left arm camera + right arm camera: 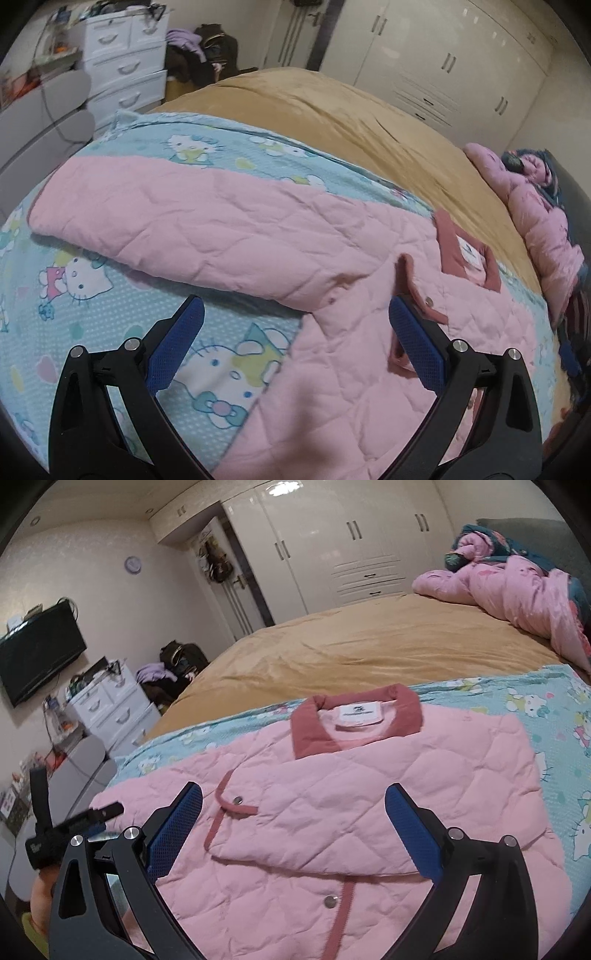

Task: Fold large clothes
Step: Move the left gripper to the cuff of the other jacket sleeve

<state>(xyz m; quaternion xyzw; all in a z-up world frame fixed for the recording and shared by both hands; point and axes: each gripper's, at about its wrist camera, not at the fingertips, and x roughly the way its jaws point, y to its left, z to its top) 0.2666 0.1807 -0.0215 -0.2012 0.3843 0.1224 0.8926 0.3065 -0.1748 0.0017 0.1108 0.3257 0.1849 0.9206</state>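
Both grippers spread wide, nothing between the blue pads. Left gripper hovering over the pink quilted jacket, at the spot where the sleeve meets the body; contact of the right-side pad with the front placket unclear. Right gripper above the jacket's chest, pads clear of the fabric, straddling a folded-back front flap with a snap.

Jacket lying flat on a light-blue cartoon-cat blanket, collar on the far side. Beyond the blanket, tan bedsheet. Past that, a bunched pink duvet at the headboard end, then white wardrobes.

Left wrist view only: sleeve stretched out sideways from the jacket body across the blanket. Right wrist view only: full collar with white label, second snap on the lower placket, wall TV far left of the jacket, and the other gripper's tip just off the jacket's left edge. White drawer unit in both views.
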